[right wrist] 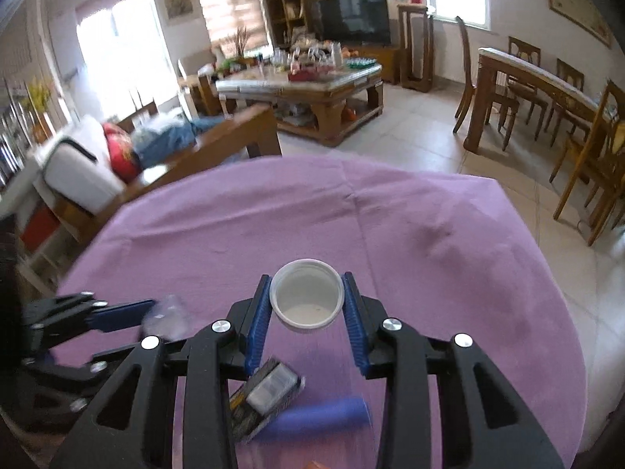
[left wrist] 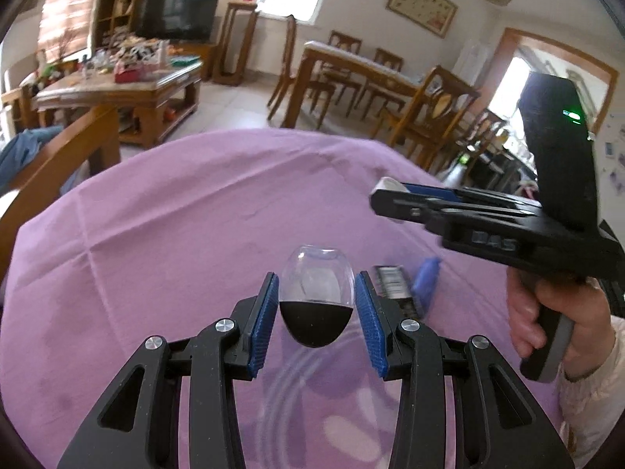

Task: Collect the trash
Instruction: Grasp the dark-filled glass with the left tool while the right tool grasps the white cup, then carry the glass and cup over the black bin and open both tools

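Observation:
My left gripper [left wrist: 317, 305] is shut on a clear plastic capsule with a black lower half [left wrist: 315, 305], held above the purple tablecloth [left wrist: 175, 215]. My right gripper [right wrist: 306, 305] is shut on a small white plastic cup [right wrist: 306, 299], open mouth toward the camera. In the left wrist view the right gripper [left wrist: 381, 191] hovers at the right with the white cup [left wrist: 390, 184] at its tips. A dark wrapper with a barcode [left wrist: 394, 281] [right wrist: 269, 394] and a blue tube-like piece [left wrist: 425, 277] [right wrist: 324, 416] lie on the cloth. The left gripper [right wrist: 156, 312] shows blurred at the left.
The cloth-covered table [right wrist: 429, 242] ends at a rounded far edge. Beyond it stand a wooden sofa arm [right wrist: 218, 144], a cluttered coffee table [right wrist: 304, 90], and a dining table with chairs [right wrist: 547, 90]. A faint clear ring shows on the cloth [left wrist: 312, 383].

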`<state>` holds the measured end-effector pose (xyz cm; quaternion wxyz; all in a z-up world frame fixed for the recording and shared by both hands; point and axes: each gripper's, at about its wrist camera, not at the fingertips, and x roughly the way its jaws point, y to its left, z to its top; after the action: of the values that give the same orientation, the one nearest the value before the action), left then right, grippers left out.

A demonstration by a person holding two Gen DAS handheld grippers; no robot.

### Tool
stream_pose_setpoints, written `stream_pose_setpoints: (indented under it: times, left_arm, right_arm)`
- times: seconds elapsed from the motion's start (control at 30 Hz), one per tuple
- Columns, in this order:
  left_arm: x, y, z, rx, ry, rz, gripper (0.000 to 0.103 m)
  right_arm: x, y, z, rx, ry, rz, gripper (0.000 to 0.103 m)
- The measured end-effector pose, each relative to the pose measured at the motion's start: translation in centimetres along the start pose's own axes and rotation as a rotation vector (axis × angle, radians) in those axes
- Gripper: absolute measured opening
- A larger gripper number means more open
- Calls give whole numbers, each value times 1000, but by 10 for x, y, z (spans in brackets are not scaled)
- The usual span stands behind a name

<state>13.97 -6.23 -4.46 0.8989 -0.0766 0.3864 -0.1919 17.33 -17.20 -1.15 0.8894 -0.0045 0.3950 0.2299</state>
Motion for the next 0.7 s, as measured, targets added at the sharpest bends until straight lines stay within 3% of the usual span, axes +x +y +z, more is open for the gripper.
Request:
stream_pose_setpoints:
  times: [0.27, 0.47, 0.7]
  left_arm:
    - [-14, -59, 0, 75, -30, -114, 40]
    - [-17, -144, -3, 178, -37, -186, 40]
    - [0, -255, -20, 312, 0, -283, 40]
  right_arm:
    - [-104, -50, -40, 143, -165, 38, 35]
    - [-180, -110, -90, 264, -291, -26, 35]
    - [-238, -170, -149, 388, -379, -106, 35]
